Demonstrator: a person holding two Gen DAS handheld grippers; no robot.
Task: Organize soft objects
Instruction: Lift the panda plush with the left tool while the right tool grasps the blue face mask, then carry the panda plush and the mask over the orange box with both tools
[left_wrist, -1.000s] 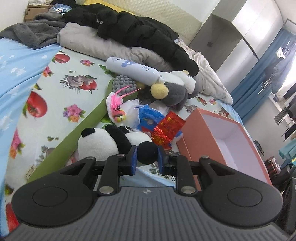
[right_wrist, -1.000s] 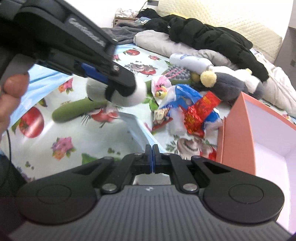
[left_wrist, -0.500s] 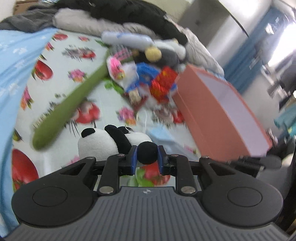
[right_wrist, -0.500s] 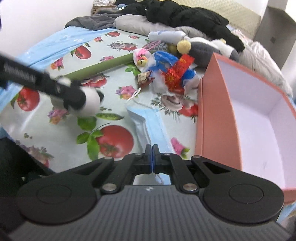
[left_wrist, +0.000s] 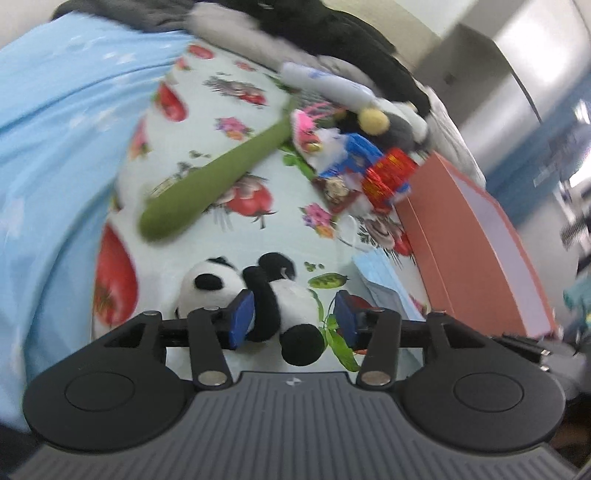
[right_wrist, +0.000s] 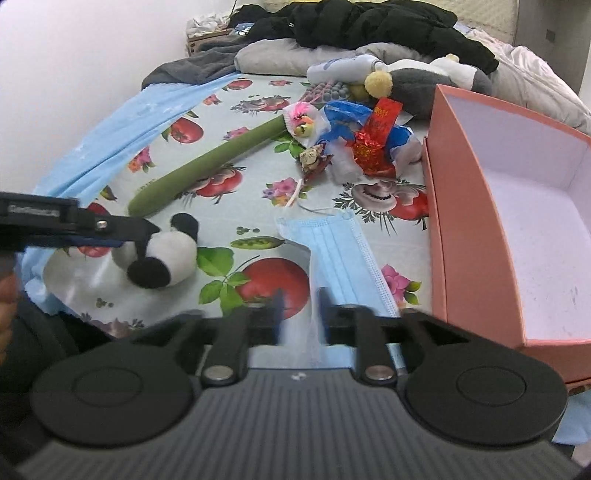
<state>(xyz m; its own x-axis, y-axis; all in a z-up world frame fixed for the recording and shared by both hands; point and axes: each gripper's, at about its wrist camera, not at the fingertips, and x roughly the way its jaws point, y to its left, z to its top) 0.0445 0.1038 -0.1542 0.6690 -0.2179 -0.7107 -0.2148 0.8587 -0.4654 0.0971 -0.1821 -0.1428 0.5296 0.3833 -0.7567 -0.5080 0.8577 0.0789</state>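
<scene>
the pink box (right_wrist: 461, 192) is bare inside while the panda (left_wrist: 258, 295), the green plush (right_wrist: 207, 166), the mask (right_wrist: 343, 251) and the heap of toys (right_wrist: 362, 133) all lie out on the bed (right_wrist: 258, 85), so the sorting looks barely begun. the left gripper (left_wrist: 291, 321) has just been opening its jaws; they stand wide with the panda lying on the bed between them, pads seemingly clear of it though blur makes that uncertain. the right gripper (right_wrist: 299, 314) has also just been opening, its jaws narrowly apart and empty, just above the near end of the mask.
</scene>
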